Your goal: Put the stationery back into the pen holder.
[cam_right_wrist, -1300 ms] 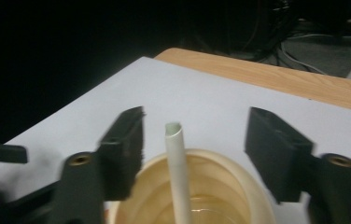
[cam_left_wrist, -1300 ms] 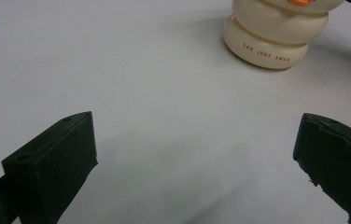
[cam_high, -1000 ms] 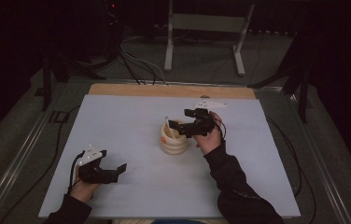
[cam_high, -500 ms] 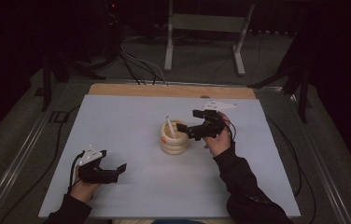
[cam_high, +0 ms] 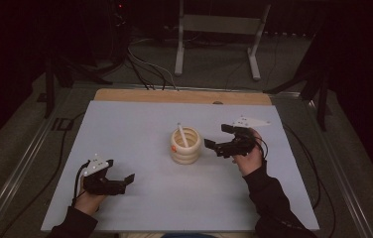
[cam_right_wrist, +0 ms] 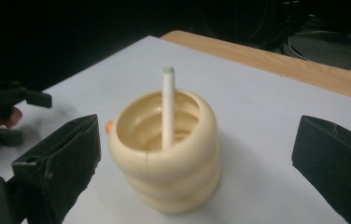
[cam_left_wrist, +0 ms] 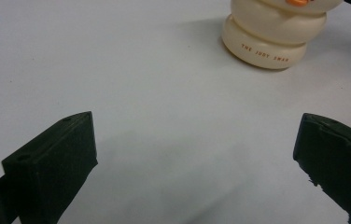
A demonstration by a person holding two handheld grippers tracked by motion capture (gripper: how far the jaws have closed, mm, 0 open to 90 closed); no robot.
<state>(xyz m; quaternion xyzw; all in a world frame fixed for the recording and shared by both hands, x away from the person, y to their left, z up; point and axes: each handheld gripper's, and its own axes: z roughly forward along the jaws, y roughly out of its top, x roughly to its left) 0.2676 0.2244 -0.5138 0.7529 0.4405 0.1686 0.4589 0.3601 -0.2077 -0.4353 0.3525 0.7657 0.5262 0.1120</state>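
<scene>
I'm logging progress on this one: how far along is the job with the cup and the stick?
Done: the white stick stands inside the cream ribbed cup, upright on the table. In hand: nothing; the right gripper is open beside the cup, its jaws having just opened, and the left gripper rests open, apart. Left: probably only drawing the right gripper clear.
</scene>
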